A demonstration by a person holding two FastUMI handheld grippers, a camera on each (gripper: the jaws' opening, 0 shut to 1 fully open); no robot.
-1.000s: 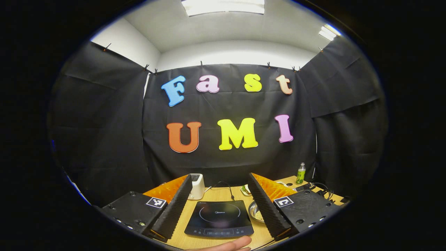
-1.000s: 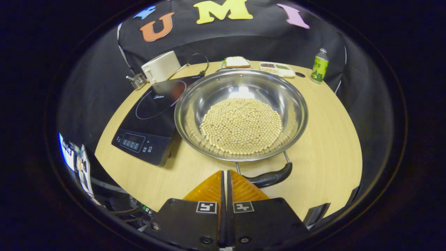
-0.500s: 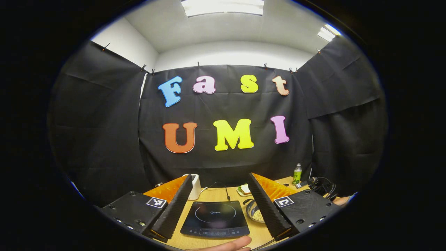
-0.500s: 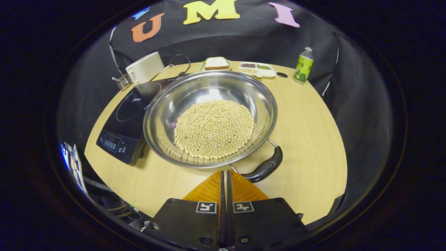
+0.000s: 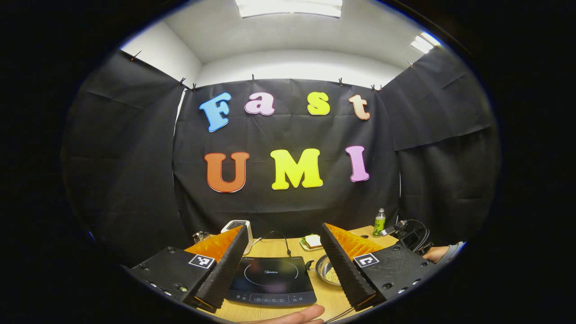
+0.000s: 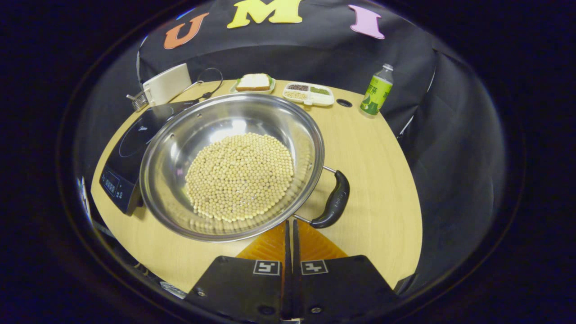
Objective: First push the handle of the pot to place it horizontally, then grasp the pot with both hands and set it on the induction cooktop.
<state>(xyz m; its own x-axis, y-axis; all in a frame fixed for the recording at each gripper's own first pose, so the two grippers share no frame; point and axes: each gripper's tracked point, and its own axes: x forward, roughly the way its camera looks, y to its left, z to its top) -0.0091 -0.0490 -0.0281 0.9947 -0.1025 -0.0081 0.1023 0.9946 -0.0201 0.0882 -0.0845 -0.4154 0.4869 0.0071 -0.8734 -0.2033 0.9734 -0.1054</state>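
A wide, shallow steel pot (image 6: 231, 164) holding pale round beans (image 6: 240, 176) sits upright on the wooden table, its left rim overlapping the black induction cooktop (image 6: 130, 150) beside it. Its dark handle (image 6: 335, 201) juts from the right side.

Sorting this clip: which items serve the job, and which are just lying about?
Job: steel pot of beans, its black handle, black induction cooktop, right gripper.
Lying about: green bottle, white box, sandwich plate, compartment tray.

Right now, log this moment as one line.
stage: handle push | right gripper: shut, beside pot handle | left gripper: open, raised | pot: beside induction cooktop
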